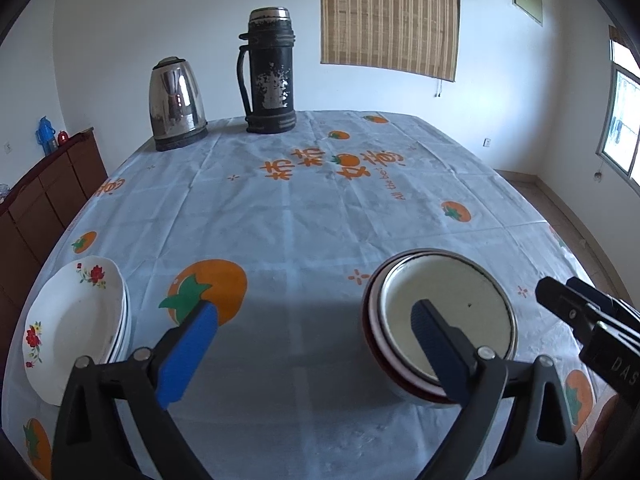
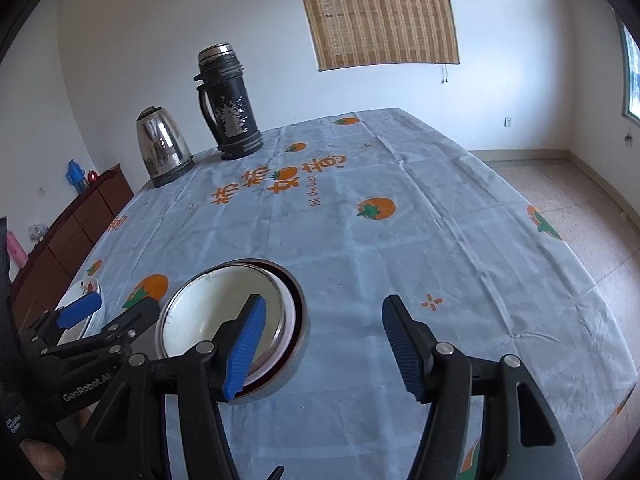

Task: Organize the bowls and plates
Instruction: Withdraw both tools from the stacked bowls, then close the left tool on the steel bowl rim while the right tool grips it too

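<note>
Both claws gape empty: left claw (image 1: 314,320), right claw (image 2: 324,312). One stack of nested bowls (image 1: 440,320) sits lower right, one stack of floral plates (image 1: 76,320) lower left on the desk (image 1: 320,208).

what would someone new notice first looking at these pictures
Probably the pale blue tablecloth with its orange fruit prints and lettering, covering the whole table. At its far left end stand a worn black flask and a steel kettle side by side. Nearer, a stack of bowls sits on the right and flowered white plates at the left edge, with both open hand-held grippers over them.
</note>
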Available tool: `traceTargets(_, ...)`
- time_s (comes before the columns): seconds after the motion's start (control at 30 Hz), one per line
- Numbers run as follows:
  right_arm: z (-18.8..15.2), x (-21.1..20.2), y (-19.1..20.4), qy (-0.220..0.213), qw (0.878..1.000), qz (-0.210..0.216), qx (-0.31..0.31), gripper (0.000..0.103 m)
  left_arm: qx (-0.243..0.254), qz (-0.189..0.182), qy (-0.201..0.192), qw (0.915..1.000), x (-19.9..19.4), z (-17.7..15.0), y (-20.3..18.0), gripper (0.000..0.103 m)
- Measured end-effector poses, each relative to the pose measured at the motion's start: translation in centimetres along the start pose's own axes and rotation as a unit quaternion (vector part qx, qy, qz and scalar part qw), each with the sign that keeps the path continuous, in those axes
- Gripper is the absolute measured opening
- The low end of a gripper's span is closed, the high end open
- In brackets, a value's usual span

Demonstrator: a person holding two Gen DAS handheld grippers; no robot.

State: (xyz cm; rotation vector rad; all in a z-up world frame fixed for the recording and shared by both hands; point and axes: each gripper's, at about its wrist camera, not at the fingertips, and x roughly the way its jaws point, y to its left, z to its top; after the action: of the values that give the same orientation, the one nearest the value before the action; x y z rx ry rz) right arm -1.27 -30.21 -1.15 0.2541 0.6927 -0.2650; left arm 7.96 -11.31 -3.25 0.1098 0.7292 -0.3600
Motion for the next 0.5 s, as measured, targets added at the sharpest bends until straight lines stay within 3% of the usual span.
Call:
traceTargets(0.17,-0.2,1.1,-0.6,0.021,0.999,0.035,0.021,0.063,-0.011,-0.014,0.008,0.9998,0.5,0.1,-0.1,0.100)
traceTargets(0.5,-0.3,3.5,0.3,0.040,0.998,0.038,0.016,0.063,-0.017,-0.022,0.038,0.9989,3.0,0.0,-0.7,0.100)
